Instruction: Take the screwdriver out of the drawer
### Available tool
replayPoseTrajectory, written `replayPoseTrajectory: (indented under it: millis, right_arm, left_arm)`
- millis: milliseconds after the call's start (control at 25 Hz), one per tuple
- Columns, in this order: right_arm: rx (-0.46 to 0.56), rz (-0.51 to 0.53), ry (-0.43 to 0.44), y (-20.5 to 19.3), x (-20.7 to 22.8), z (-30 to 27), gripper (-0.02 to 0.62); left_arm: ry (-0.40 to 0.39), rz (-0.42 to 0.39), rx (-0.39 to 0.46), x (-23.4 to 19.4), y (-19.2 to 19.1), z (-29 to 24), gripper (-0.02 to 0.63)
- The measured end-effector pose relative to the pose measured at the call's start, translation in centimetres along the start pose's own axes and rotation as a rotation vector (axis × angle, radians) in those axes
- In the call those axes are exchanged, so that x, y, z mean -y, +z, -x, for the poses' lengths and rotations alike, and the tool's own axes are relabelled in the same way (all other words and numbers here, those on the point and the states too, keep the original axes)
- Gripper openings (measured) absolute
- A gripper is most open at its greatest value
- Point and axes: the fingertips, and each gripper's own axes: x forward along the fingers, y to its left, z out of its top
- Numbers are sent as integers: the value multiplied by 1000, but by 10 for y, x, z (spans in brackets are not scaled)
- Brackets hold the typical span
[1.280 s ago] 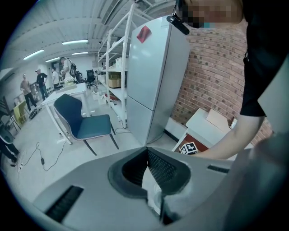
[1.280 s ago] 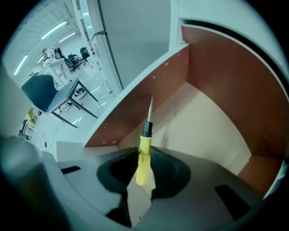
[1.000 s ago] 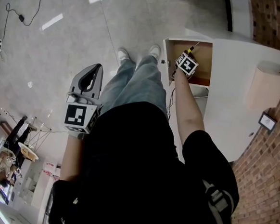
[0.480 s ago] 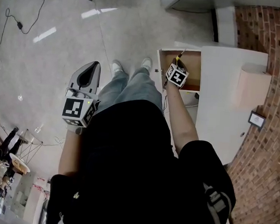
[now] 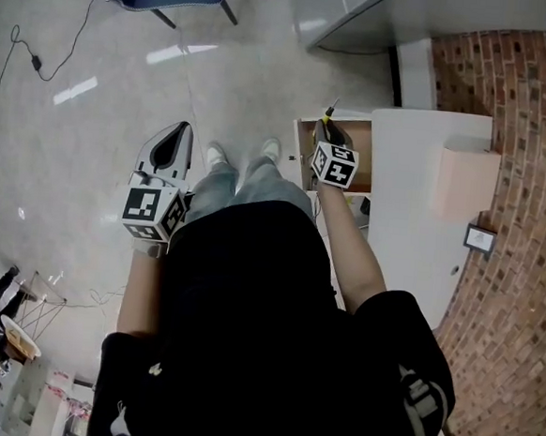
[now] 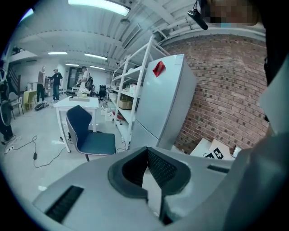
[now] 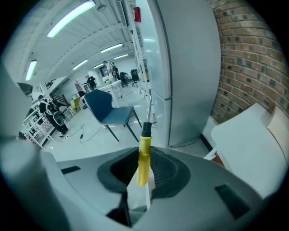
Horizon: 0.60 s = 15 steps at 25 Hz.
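Where the screwdriver (image 7: 144,155) sits: pinched in the right gripper (image 7: 142,169), up by the far-left corner of the open drawer (image 5: 363,175). Its shaft pokes out past the drawer's far edge, and I'd call it lifted clear.
Right claw: closed down narrow on the yellow handle, a pad on either side. The black collar and metal shaft stick out ahead.
Left claw: the left gripper (image 6: 147,155) has its tips together with nothing between them. It is held out over the floor, well apart from the drawer.
Handling: light and stiff, I reckon, and not fragile. That smooth round plastic handle could be a touch slippery, and a long thin tool may swivel in the pads.
Where to hold: mid-handle, squarely across, just as it's held now. The thin shaft is a poorer bet.
Count: one screwdriver, one open drawer, one white cabinet (image 5: 414,214), and two grippers, one loaded and one empty.
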Motion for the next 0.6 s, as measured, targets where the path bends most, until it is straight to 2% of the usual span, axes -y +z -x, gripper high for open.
replayPoseTrajectory:
  millis: [400,600]
  right_arm:
    - [234,141,192,122,-73,79,86]
    - [340,213,257,173,-104,123,86]
  left_arm:
    - [36,-83,123,-11,45,19,3]
    - [35,-108,175,-10,65,30,3]
